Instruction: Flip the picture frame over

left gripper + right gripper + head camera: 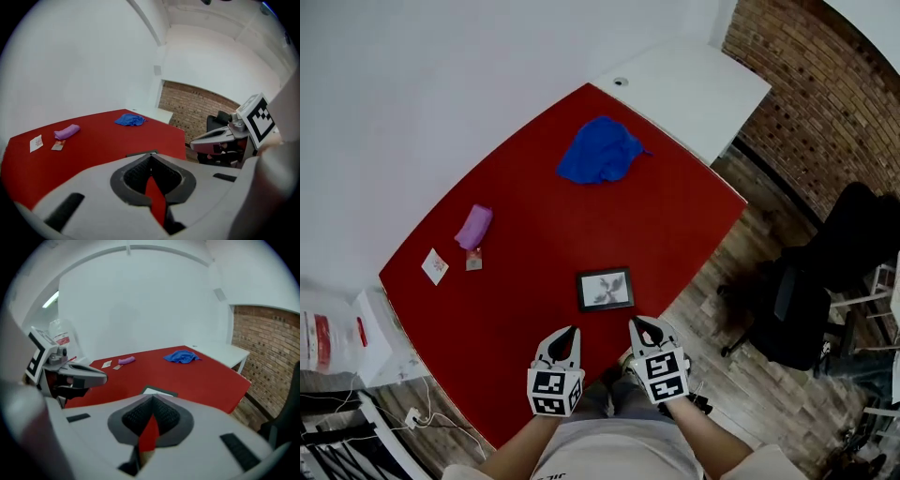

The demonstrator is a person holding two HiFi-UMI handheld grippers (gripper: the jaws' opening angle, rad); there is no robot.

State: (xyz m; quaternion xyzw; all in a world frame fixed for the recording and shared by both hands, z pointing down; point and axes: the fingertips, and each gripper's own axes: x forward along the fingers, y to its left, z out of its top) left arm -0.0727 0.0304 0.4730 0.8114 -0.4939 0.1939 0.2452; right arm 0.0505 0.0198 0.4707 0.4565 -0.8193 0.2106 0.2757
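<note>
Both of my grippers are clenched on nothing. The jaws of my left gripper (570, 333) are pressed tip to tip, and so are those of my right gripper (637, 325); in each gripper view the ribbed pads meet at a point with only a sliver of red tabletop showing in the hollow behind them. The two sit side by side, near each other but apart, over the near edge of the red table (516, 309), pointing forward and down. The picture frame (605, 289) lies flat on the table just beyond my fingertips, ahead of the gap between the two grippers, touched by neither, its dark border around a pale picture facing up. Well past it, far from my tips, sits a crumpled blue cloth (600, 152). Off beyond my left gripper lie a purple roll (474, 226), a small packet (474, 261) just beside it and a white card (435, 266). Out past my right gripper stands a black chair (811, 300) on the wooden floor.
</note>
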